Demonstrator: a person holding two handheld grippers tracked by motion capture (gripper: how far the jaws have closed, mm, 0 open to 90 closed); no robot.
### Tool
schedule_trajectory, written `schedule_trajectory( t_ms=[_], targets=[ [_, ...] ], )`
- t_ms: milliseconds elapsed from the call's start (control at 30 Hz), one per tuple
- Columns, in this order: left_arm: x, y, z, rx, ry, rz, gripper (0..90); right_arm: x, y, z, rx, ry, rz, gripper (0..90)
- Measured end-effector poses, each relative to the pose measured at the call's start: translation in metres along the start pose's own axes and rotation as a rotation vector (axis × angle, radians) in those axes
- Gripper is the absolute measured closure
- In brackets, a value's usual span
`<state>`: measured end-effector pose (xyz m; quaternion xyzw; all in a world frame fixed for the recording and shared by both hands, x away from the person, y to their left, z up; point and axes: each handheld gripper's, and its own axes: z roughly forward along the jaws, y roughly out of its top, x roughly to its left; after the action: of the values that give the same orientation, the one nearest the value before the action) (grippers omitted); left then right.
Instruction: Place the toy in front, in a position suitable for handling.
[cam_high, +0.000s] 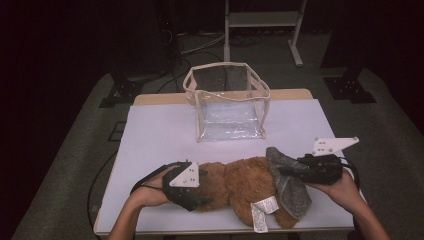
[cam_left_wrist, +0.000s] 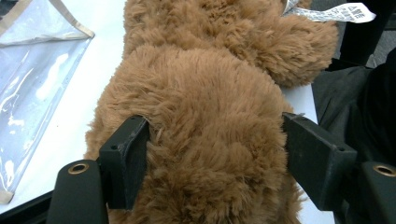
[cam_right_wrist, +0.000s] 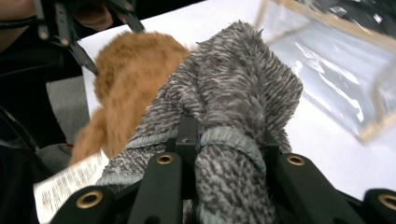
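A brown plush bear (cam_high: 232, 182) lies on its side along the front of the white table (cam_high: 160, 132), with a white label (cam_high: 262, 212) hanging from it. My left gripper (cam_high: 202, 189) is shut on the bear's left end; in the left gripper view both jaws press into the bear's fur (cam_left_wrist: 201, 116) around my left gripper (cam_left_wrist: 215, 154). A grey knitted cloth (cam_high: 290, 185) covers the bear's right end. My right gripper (cam_high: 281, 171) is shut on a bunched fold of this grey cloth (cam_right_wrist: 233, 88), pinched between the jaws of my right gripper (cam_right_wrist: 229, 140).
A clear plastic bag (cam_high: 227, 100) with beige trim stands open at the back middle of the table, a short way behind the bear. A white frame (cam_high: 262, 22) stands on the floor beyond the table. The bear lies close to the table's front edge.
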<state>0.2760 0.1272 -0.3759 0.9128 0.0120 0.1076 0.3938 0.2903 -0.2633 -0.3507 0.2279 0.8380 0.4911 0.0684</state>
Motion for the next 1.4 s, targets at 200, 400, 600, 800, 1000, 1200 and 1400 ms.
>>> schedule_trajectory(
  t_ms=[200,400,600,800,1000,1200,1400],
  targets=[
    [-0.003,-0.001,0.003,-0.010,0.002,0.000,27.2,0.011,0.044,0.033,0.071,0.058,-0.104,70.6],
    [-0.006,0.000,0.004,-0.006,0.007,0.013,27.2,0.015,0.065,0.071,0.181,0.086,-0.172,70.2],
    [-0.003,0.000,-0.003,-0.069,0.024,-0.013,23.2,0.011,0.050,0.069,0.173,0.095,-0.123,70.7],
    [0.007,-0.003,-0.007,-0.039,0.056,-0.095,13.2,0.017,0.033,0.054,0.130,0.102,-0.106,70.7],
    [0.002,-0.006,0.008,-0.012,-0.011,-0.083,13.2,0.026,0.026,0.044,0.106,0.102,-0.115,70.6],
    [-0.001,-0.009,0.007,-0.002,-0.006,-0.061,14.9,0.019,0.017,0.022,0.081,0.057,-0.089,70.6],
    [0.001,-0.012,0.004,-0.010,0.005,-0.075,13.9,0.009,-0.004,-0.003,0.041,0.019,-0.018,70.6]
  ],
)
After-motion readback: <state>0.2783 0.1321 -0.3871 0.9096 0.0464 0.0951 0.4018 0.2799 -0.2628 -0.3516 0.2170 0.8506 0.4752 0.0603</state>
